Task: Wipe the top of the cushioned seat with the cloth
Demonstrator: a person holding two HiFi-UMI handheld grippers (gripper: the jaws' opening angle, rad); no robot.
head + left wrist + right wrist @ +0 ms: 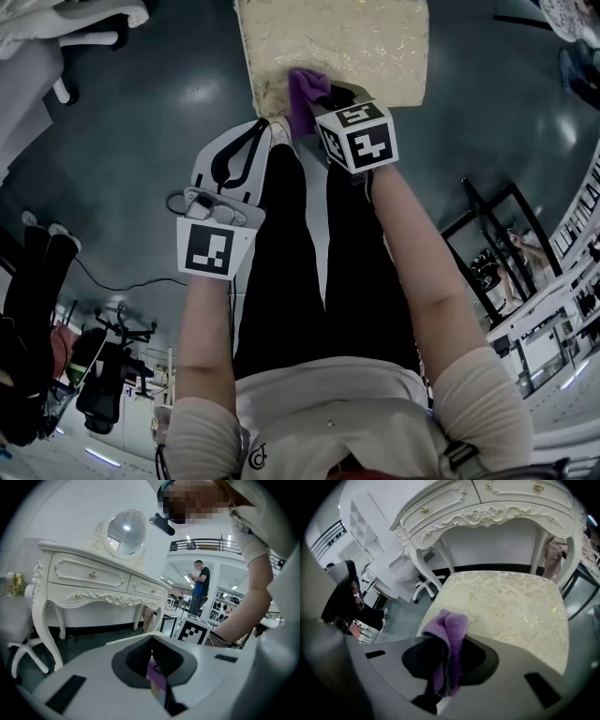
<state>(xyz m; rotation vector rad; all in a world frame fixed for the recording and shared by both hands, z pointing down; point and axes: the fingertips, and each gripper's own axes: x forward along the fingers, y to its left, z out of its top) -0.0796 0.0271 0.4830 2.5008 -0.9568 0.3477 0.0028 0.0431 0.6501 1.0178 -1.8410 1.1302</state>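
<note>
Jaws of the left gripper point(153, 643) meet at their tips, just short of the cushioned seat point(375, 47). A sliver of purple shows through the gap behind them, probably only glimpsed past them. To its right, the right gripper point(446, 660) is clamped on the cloth point(450, 630). It looks like soft, light, limp fleece, so a bunched fold seems the best hold. Its wad bulges beyond the tips, over the seat's near left corner.
</note>
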